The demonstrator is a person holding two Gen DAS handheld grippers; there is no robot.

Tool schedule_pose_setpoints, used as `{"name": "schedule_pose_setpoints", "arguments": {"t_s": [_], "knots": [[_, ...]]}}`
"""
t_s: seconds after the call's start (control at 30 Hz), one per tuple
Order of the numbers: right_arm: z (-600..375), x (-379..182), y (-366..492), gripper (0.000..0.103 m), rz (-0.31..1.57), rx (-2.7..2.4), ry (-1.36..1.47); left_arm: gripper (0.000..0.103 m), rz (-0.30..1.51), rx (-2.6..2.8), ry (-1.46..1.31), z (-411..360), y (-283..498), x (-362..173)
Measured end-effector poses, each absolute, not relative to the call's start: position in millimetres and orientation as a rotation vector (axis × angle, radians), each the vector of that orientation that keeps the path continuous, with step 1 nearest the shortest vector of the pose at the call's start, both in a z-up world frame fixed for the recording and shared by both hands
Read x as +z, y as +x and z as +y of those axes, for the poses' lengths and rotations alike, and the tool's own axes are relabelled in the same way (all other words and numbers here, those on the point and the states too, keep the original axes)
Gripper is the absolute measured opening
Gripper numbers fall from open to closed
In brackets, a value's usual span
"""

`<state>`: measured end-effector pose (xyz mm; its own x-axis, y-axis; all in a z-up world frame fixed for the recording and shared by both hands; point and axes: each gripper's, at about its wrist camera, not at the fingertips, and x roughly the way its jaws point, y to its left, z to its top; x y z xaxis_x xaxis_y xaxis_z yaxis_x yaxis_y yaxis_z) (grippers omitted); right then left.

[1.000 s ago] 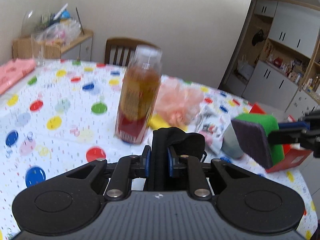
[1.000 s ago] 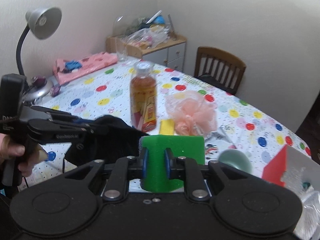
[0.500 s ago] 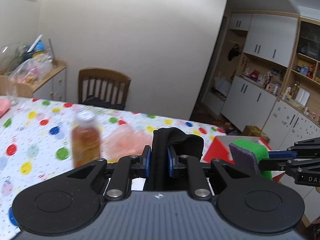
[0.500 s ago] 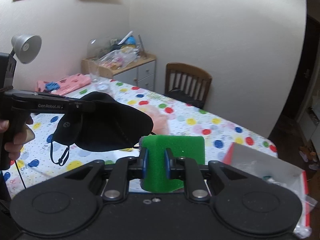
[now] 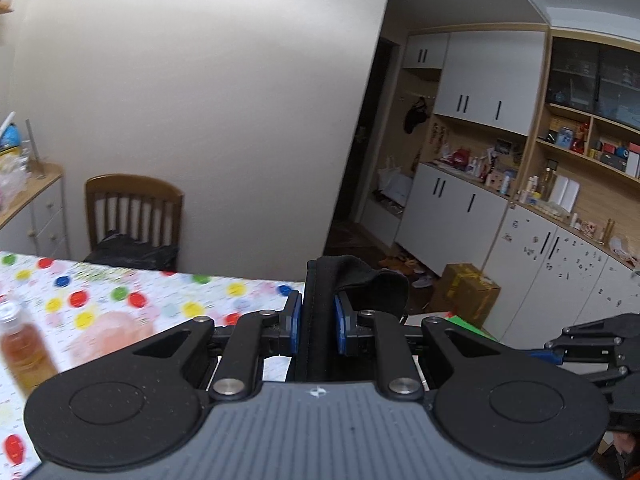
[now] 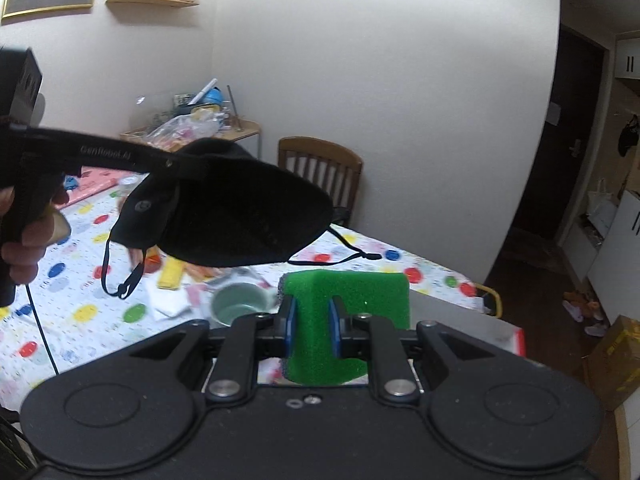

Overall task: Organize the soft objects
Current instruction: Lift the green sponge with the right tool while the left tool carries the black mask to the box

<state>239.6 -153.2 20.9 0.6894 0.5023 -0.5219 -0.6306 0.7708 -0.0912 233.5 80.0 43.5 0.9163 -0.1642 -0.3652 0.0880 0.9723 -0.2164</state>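
Note:
My left gripper [image 5: 317,322] is shut on a black face mask [image 5: 360,284] and holds it high above the dotted table [image 5: 172,300]. In the right wrist view the mask [image 6: 240,216] hangs from the left gripper [image 6: 192,168] with its ear loops dangling. My right gripper [image 6: 312,328] is shut on a green sponge [image 6: 352,292], held above the table's right end. A sliver of the sponge [image 5: 466,322] and the right gripper's linkage show in the left wrist view. A pink bath pouf [image 5: 108,338] lies on the table.
A bottle of amber drink [image 5: 24,352] stands at the left. A teal cup [image 6: 240,306], a yellow item [image 6: 170,278] and papers lie on the table. A red-edged bag [image 6: 460,316] lies at the table's right end. A wooden chair [image 5: 134,216] stands behind.
Both grippers have risen and swung right with the mask and the sponge still held. The table has dropped low in both views and the kitchen cabinets have come into sight.

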Motion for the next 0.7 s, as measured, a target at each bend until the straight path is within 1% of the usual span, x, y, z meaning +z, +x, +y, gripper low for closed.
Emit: {"name": "schedule_pose_setpoints", "arguments": {"t_s": [0.13,0.4,0.7], "knots": [[-180.9,17.4,250.5,0.016,0.5,0.622,-0.277,0.017,0.405,-0.161,-0.201,44.5,258.1,45.5],[-221.3,6.0,276.9,0.016,0.516,0.587,-0.3,0.017,0.461,-0.182,-0.184,-25.1,304.4,27.8],[-245.7,-25.4,312.1,0.016,0.566,0.582,-0.344,0.017,0.531,-0.147,-0.203,-61.6,343.7,-6.1]]}}
